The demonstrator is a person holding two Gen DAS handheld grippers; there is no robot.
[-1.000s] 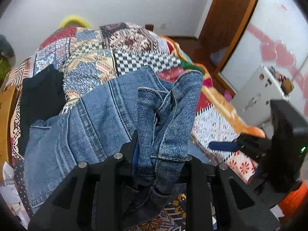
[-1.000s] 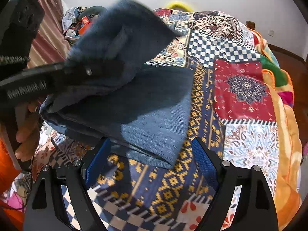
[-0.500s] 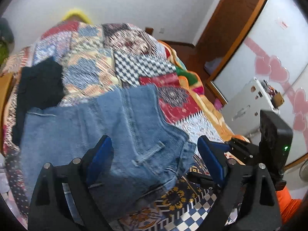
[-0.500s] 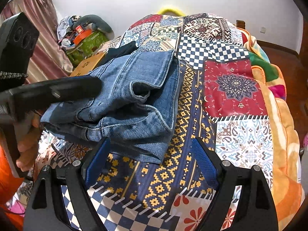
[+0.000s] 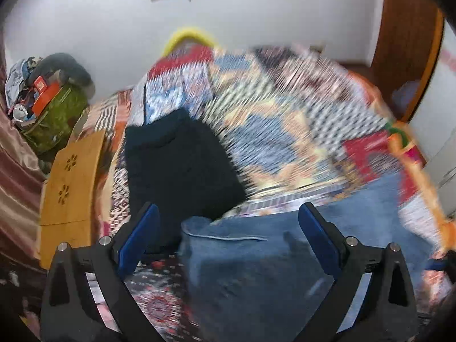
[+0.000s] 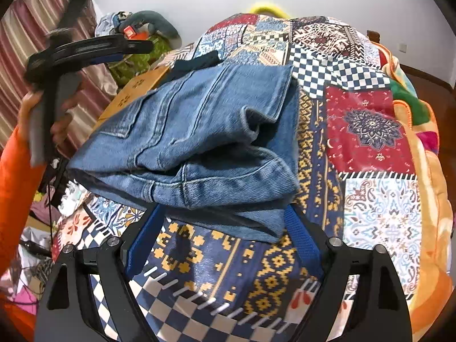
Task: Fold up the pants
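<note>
The blue jeans [image 6: 199, 142] lie folded in a thick stack on the patchwork bedspread [image 6: 370, 131]. My right gripper [image 6: 225, 239] is open and empty, its blue pads just short of the stack's near edge. My left gripper [image 5: 228, 233] is open and empty; in the blurred left wrist view it hangs over the jeans [image 5: 285, 256]. In the right wrist view it is raised at the upper left [image 6: 119, 48], held in a hand above and left of the stack.
A folded black garment [image 5: 179, 159] lies on the bed beyond the jeans. A wooden board [image 5: 71, 176] stands at the bed's left side, with a green bag [image 5: 54, 116] and clutter behind it. A wooden door [image 5: 404, 42] is at far right.
My left gripper let go of the jeans leg, opened, then lifted away up and to the left. The jeans settled into a folded stack. My right gripper stayed open near the stack's front.
</note>
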